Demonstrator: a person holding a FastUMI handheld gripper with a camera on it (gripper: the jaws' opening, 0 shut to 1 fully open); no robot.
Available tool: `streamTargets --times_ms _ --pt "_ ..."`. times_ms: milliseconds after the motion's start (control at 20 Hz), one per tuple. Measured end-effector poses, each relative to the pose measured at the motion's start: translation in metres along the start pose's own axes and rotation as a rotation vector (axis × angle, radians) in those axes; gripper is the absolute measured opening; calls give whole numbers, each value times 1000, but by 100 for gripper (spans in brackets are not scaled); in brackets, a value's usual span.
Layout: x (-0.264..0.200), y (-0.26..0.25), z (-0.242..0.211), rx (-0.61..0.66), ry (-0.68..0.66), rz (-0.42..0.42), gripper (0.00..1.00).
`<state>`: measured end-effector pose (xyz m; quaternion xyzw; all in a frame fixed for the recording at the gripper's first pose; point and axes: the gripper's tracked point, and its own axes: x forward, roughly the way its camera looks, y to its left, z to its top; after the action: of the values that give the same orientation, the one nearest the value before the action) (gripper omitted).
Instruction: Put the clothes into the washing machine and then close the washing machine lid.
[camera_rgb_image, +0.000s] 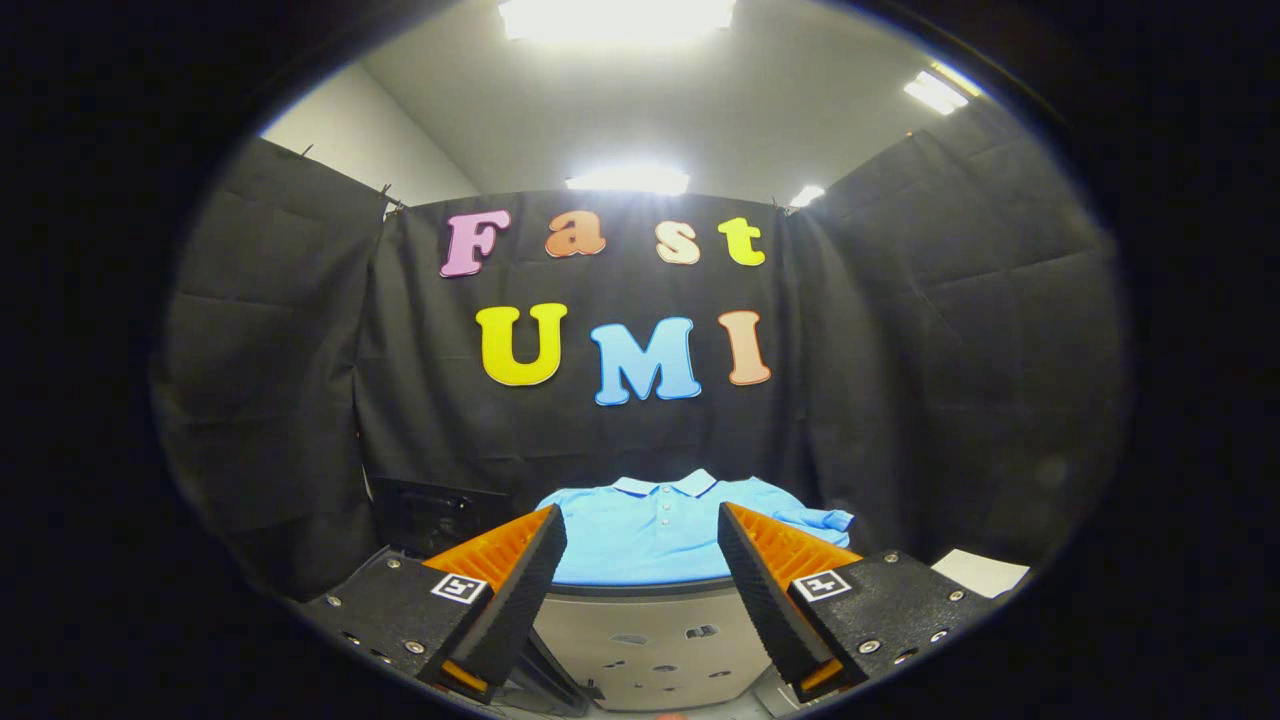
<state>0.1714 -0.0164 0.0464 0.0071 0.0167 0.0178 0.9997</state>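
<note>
a: what was nearest?
b: the gripper (640, 560). its two orange-and-black fingers (510, 590) stood spread wide, released, with nothing between the pads.

a: and just past them?
b: a grey washer (650, 640) sat ahead and a little below, its front panel showing in the gap between the fingers, with small dark marks on it that i couldn't make out.

a: where was the shirt?
b: a blue shirt (660, 530) lay flat on top of the washer, collar away from the gripper, buttons up the middle. one sleeve hung toward the right finger's side. no finger touched it.

a: anything beside it?
b: a dark box (430, 515) stood left of the washer, and a white sheet (985, 572) lay off to the right.

a: behind?
b: black cloth (900, 350), then ceiling lights (628, 180) above.
</note>
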Motion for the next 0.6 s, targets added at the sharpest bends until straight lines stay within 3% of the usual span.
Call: streamTargets --times_ms 600 --pt "87 -21 -14 7 107 -2 95"
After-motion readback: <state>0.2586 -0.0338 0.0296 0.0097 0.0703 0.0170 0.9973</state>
